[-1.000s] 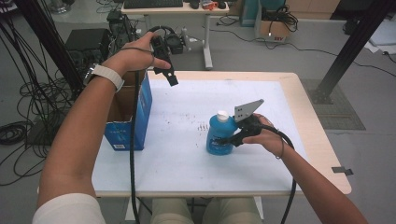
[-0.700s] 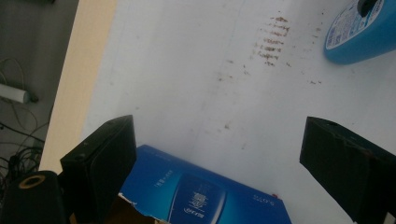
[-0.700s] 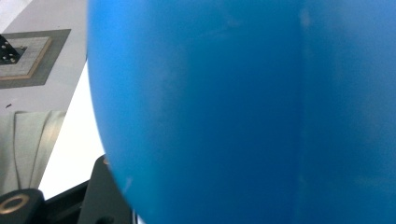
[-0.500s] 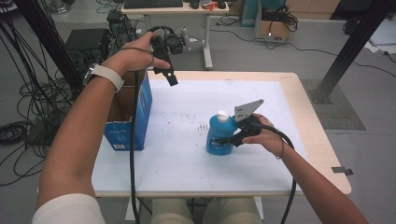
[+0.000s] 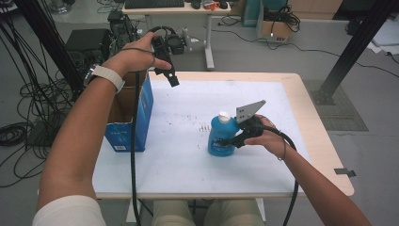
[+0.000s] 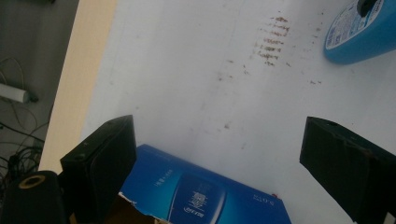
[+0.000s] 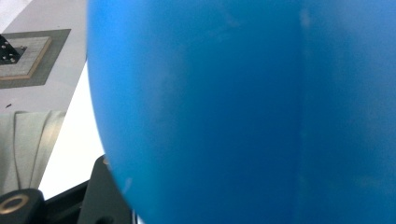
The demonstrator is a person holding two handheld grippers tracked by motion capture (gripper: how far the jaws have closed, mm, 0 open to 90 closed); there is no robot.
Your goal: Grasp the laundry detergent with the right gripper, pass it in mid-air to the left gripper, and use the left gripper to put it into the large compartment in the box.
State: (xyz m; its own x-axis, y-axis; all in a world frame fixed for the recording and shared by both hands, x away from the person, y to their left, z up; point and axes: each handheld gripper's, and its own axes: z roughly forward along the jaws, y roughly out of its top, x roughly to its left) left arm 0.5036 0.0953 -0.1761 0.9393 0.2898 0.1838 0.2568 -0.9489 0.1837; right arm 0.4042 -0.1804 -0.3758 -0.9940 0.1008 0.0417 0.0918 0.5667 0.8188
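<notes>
A blue bottle (image 5: 219,139) with a white cap (image 5: 224,116) stands upright right of the table's middle. My right gripper (image 5: 229,141) is shut on the bottle's lower body from the right. In the right gripper view the bottle's blue wall (image 7: 243,112) is pressed close, with one black finger (image 7: 100,196) against it. My left gripper (image 5: 171,78) hangs open in the air over the table's far left, beside an open blue cardboard box (image 5: 143,106). The left gripper view looks down between its wide-apart jaws (image 6: 217,135) at the box (image 6: 205,191) and the bottle (image 6: 359,32).
The white table (image 5: 188,162) has a wooden rim and small brown specks (image 5: 203,127) near its middle. The box overhangs the left edge. Behind the table stand a desk (image 5: 179,7) and equipment; cables (image 5: 19,132) lie on the floor at left, a black post (image 5: 357,42) at right.
</notes>
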